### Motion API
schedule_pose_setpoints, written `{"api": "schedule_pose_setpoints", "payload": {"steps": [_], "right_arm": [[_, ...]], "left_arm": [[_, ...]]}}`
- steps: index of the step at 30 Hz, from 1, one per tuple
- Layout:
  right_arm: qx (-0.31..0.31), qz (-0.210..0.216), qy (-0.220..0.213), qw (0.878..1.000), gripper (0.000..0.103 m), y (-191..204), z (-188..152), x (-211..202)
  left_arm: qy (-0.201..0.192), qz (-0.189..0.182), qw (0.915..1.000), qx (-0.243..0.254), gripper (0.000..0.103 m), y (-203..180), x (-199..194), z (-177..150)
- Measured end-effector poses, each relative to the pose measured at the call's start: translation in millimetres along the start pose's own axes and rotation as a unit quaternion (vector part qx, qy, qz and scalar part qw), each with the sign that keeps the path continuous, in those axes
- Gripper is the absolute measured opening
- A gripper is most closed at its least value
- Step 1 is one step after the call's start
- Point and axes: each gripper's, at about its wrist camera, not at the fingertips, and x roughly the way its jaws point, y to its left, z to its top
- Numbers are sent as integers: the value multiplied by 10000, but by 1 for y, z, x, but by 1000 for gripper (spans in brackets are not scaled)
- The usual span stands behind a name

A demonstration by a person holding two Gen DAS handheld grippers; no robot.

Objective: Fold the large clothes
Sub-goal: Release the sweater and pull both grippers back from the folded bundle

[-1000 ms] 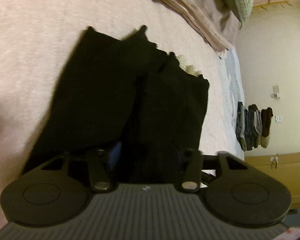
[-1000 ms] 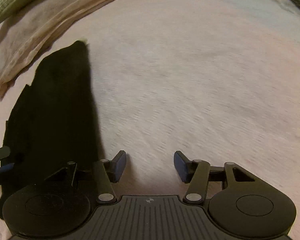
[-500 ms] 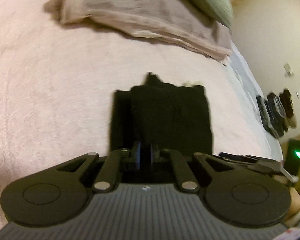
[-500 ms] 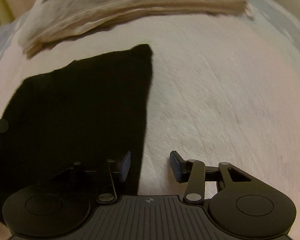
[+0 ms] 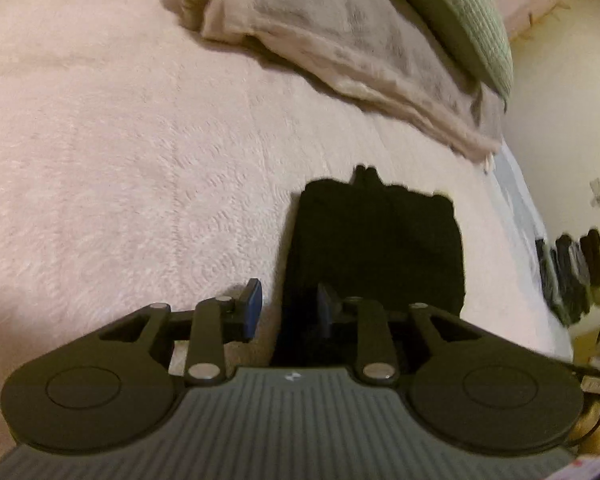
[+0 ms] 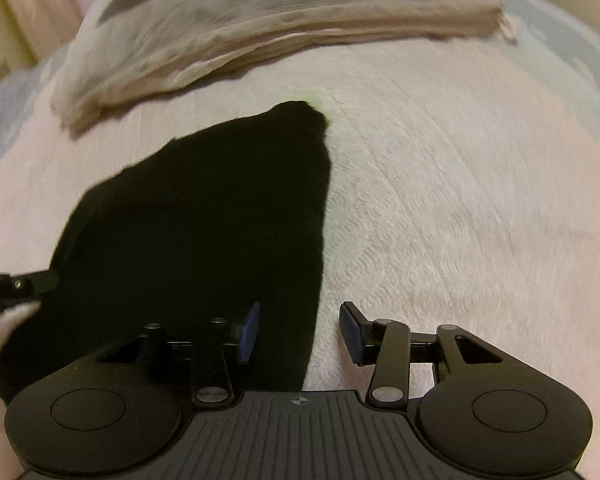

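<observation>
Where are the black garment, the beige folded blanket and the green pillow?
black garment (image 5: pixel 376 240), left wrist view, middle of its folded top.
beige folded blanket (image 6: pixel 260 20), right wrist view, its upper face.
green pillow (image 5: pixel 452 4), left wrist view, its quilted side.

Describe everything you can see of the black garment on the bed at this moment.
The black garment is dark, matte cloth, too dark to show seams or detail. It lies flat and folded into a compact, roughly rectangular block on the pink fleecy blanket, with a small point sticking out at its far edge. The beige folded bedding lies beyond it, apart from it. The left gripper, its jaws opening, straddles its near left edge; the right gripper, open, straddles its near right edge. Neither pinches the cloth.
</observation>
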Motion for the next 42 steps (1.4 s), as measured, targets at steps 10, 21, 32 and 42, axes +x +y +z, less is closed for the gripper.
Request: {"api": "schedule_pose_setpoints", "payload": {"steps": [10, 21, 32, 42], "right_arm": [[-489, 458, -215, 9975, 42, 28, -55, -69], [-365, 327, 308, 9983, 53, 37, -66, -77], [-949, 170, 631, 9933, 61, 60, -96, -131], [-1072, 209, 420, 9931, 61, 51, -91, -155]], "left_arm": [[22, 248, 9974, 680, 20, -50, -59, -48], [351, 1483, 9878, 316, 32, -72, -61, -65], [781, 2421, 9668, 252, 55, -139, -102, -119], [684, 2501, 9655, 236, 59, -159, -116, -128]]}}
